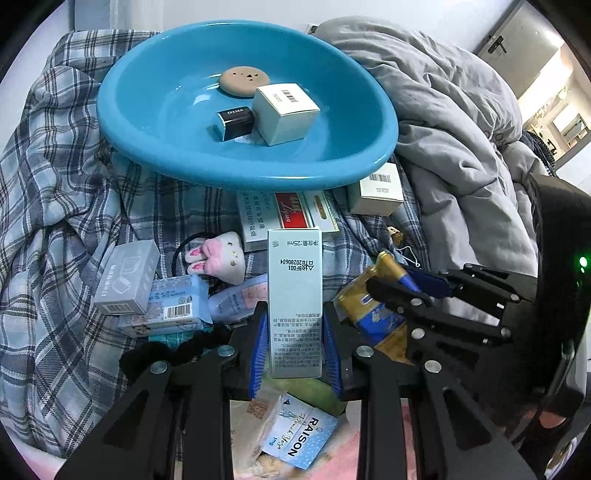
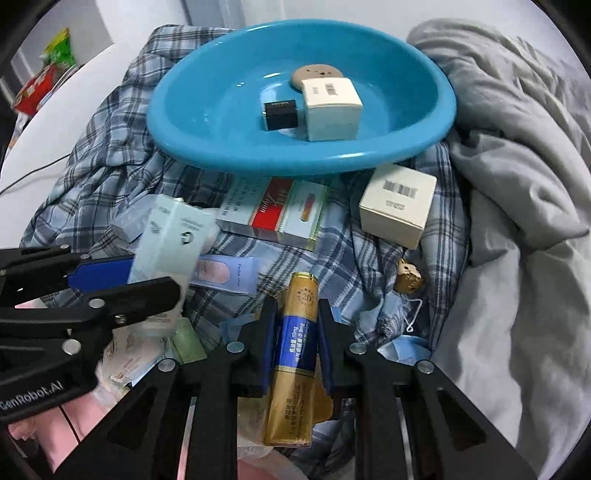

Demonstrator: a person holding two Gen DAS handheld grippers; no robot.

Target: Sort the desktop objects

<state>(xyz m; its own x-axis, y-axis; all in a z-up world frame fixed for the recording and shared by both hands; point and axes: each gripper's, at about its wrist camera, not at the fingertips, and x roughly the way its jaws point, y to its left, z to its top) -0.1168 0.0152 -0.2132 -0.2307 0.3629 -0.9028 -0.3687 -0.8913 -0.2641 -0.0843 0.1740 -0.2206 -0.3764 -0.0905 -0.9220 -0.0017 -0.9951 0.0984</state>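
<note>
White wall (image 1: 229, 11), rumpled grey duvet (image 1: 443, 122), plaid sheet (image 1: 55, 192), metal door (image 1: 517, 37) at right

Rumpled grey quilt (image 2: 517, 184), plaid sheet (image 1: 55, 184)

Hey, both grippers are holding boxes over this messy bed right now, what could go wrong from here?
The blue basin sits tilted on rumpled plaid cloth, so dropped items could tip it or slide out.

The left hand-held gripper grips only the lower end of the tall pale box, which might pivot or slip.

The right hand-held gripper, shut on the gold and blue pack, works close beside the left; they could collide.
</note>
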